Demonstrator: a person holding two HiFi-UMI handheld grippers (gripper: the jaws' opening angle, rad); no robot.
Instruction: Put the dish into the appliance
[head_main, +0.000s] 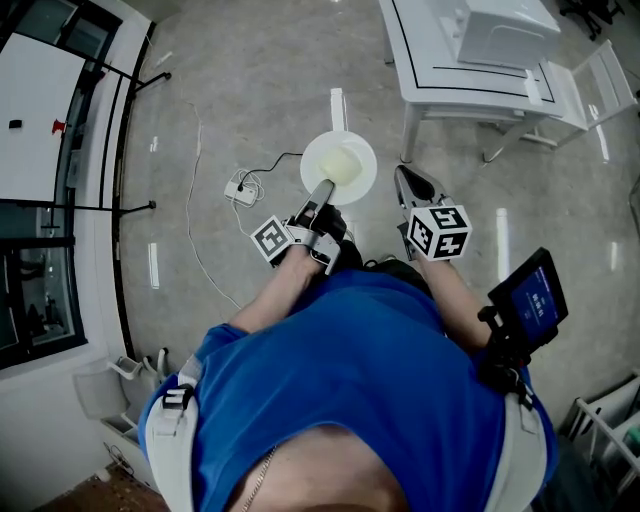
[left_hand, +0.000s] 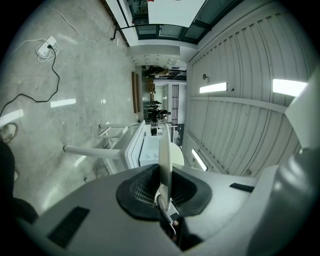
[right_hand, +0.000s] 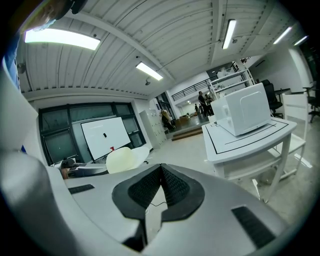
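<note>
Whiteboard (head_main: 30, 100) out on the far left, and just inside it a power strip (head_main: 240, 189) lying on the grey floor (head_main: 250, 70) with its cable trailing off. Next along, the left gripper (head_main: 324, 187), and it's got the dish (head_main: 340, 165)! Jaws clamped on the near rim, with the pale round dish held out in front of the person's blue shirt (head_main: 370, 370), in the air above the floor. From that gripper's own view the dish shows edge-on, a thin white blade standing straight up between the dark pads, pinched firmly on both sides.

Across to the right gripper (right_hand: 161, 169), and its jaws are pressed together with nothing between them. It hangs just beside the dish, level with it but not touching. Looking along those closed jaws, the white appliance (right_hand: 245, 114) sits ahead on the white table (right_hand: 250, 137), door closed as far as can be seen.

The head view puts that table up in the top right corner, well apart from the dish. Far right, a small dark screen (head_main: 530, 295) sits at the person's side.
</note>
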